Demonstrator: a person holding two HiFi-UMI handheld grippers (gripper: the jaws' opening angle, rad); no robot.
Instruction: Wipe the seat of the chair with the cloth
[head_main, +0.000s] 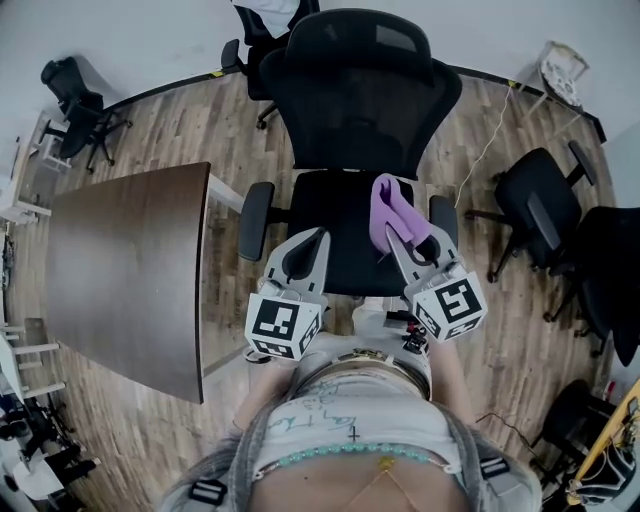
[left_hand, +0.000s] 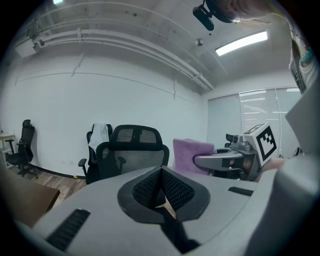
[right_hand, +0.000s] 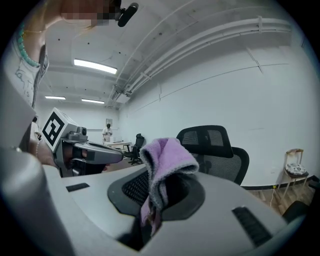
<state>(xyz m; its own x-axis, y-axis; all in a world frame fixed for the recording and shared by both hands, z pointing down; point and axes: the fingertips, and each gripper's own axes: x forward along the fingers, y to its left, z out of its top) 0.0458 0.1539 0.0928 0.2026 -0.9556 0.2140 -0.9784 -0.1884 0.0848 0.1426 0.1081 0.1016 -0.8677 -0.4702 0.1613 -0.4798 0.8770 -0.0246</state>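
A black mesh office chair (head_main: 360, 95) stands in front of me, its dark seat (head_main: 340, 235) facing me. My right gripper (head_main: 410, 238) is shut on a purple cloth (head_main: 392, 212) that stands up out of its jaws above the right side of the seat. The same purple cloth (right_hand: 165, 165) folds over between the jaws in the right gripper view. My left gripper (head_main: 300, 255) hovers over the seat's front left, jaws shut with nothing between them. The chair's backrest (left_hand: 136, 145) and the right gripper (left_hand: 235, 157) with the cloth (left_hand: 191, 152) appear in the left gripper view.
A dark brown table (head_main: 125, 270) stands to the left, close to the chair's left armrest (head_main: 255, 220). Other black office chairs (head_main: 540, 205) stand to the right and one (head_main: 80, 105) at the far left. A white cable (head_main: 490, 140) crosses the wooden floor.
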